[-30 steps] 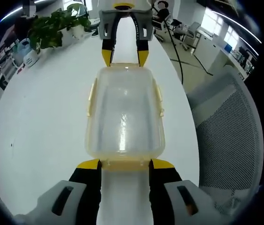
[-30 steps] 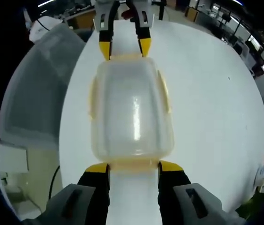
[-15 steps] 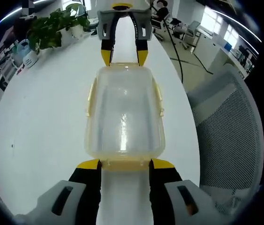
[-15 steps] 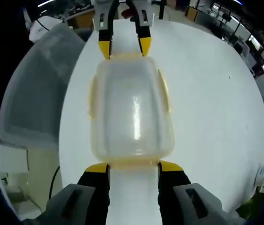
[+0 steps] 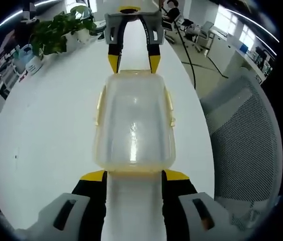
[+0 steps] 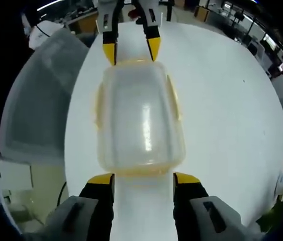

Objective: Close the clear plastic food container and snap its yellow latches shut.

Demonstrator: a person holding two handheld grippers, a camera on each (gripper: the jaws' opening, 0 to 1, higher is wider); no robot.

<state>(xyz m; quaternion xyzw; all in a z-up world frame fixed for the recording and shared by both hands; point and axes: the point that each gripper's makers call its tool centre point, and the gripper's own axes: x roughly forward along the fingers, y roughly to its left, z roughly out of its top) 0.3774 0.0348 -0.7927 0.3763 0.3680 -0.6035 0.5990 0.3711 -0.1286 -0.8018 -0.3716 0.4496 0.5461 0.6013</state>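
Container (image 5: 133,120) x1, lid on, on white table (image 5: 45,135) btwn 2 tools, left tool (image 5: 133,175) & right tool (image 6: 144,176) both wide.

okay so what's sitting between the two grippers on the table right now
The clear food container with its lid on lies between them on the white table. The left gripper is at one short end, the right gripper at the other; the right gripper view matches.

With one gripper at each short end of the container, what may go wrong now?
1. Both grippers, left and right, stand open at opposite ends of the clear container; uneven pushing may make it slide on the smooth white table.
2. The yellow side latches stand slightly out from the walls; they may be unsnapped, though I cannot tell.
3. The table edge lies near the container, beside the mesh chair.
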